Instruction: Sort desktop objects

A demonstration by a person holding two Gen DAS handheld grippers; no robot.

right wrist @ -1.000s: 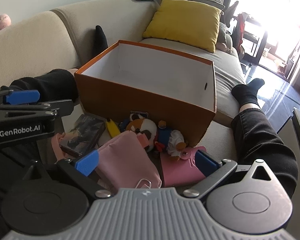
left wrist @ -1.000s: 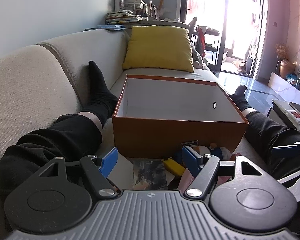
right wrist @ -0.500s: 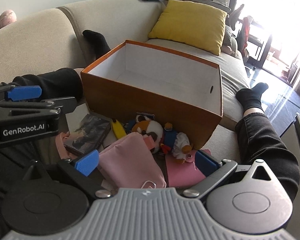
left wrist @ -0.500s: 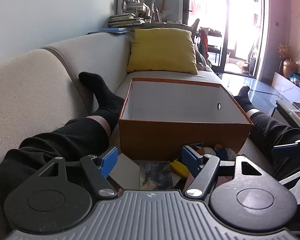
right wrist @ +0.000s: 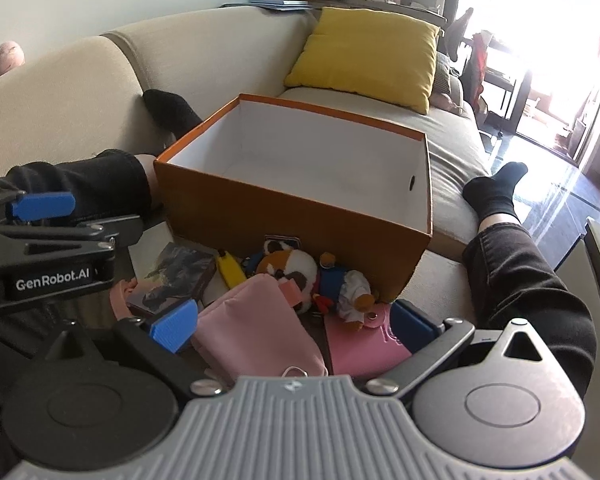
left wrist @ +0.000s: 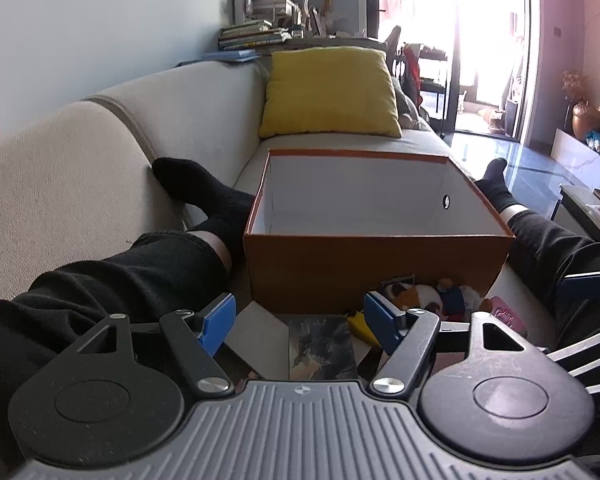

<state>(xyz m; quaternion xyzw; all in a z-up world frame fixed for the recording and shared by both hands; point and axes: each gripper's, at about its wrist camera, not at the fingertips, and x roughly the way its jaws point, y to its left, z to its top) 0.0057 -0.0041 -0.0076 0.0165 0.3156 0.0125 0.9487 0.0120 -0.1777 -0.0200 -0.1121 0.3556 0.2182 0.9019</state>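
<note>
1. Left gripper (left wrist: 300, 322) and right gripper (right wrist: 296, 326): jaws wide apart, nothing held.
2. Pink pouch (right wrist: 256, 326) lies before the empty orange box (right wrist: 300, 204), beside the plush toy (right wrist: 290, 270).
3. Pouch judged soft, light; pinch mid-body.

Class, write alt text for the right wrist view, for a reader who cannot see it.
An open, empty orange box sits on a beige sofa, with small toys, a pink pouch and a yellow pillow nearby. The right gripper hangs open over the pouch.
</note>
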